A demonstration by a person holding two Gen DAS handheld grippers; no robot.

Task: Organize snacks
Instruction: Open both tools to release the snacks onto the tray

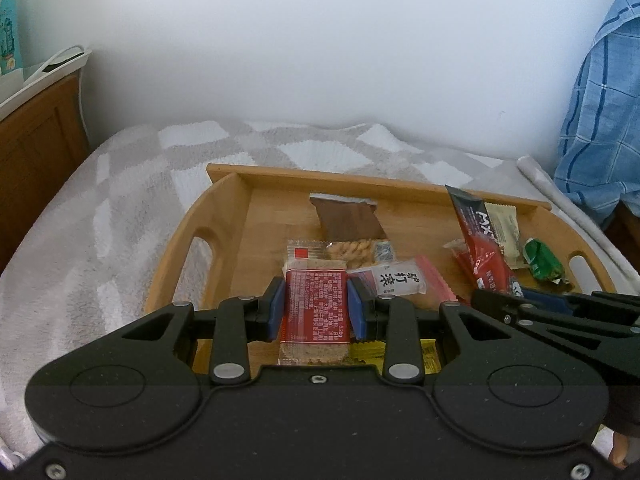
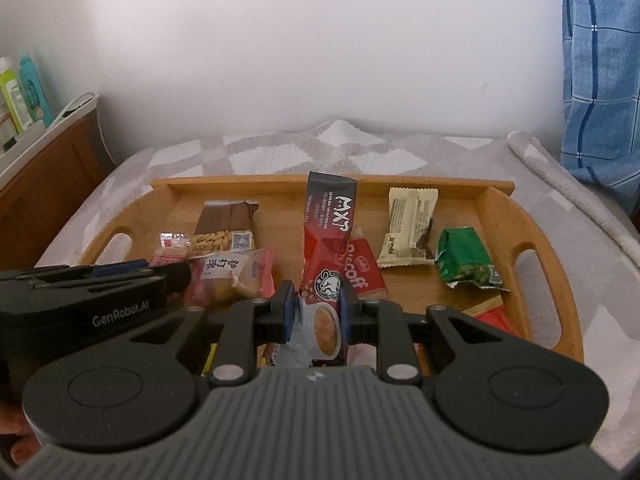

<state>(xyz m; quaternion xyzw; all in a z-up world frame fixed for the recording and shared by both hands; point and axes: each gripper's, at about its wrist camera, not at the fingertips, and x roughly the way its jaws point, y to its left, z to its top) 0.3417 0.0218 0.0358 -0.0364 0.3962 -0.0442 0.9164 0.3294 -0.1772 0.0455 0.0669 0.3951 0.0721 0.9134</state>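
Note:
A wooden tray [image 1: 224, 216] [image 2: 492, 204] lies on a grey-and-white blanket and holds several snack packets. My left gripper [image 1: 316, 304] is shut on a red-labelled grain bar [image 1: 314, 300] over the tray's near left part. My right gripper [image 2: 316, 308] is shut on the lower end of a long red coffee sachet [image 2: 328, 236], which also shows in the left wrist view [image 1: 480, 240]. Loose on the tray lie a brown cracker pack [image 2: 226, 228], a pink pastry pack [image 2: 232, 272], a red Biscoff packet [image 2: 362, 268], a cream bar [image 2: 410, 226] and a green packet [image 2: 464, 258].
A wooden bedside cabinet with a white basket of bottles [image 2: 20, 96] stands at the left. Blue checked cloth [image 2: 600, 80] hangs at the right. A white wall stands behind the bed. A yellow packet [image 1: 368, 354] lies under my left gripper.

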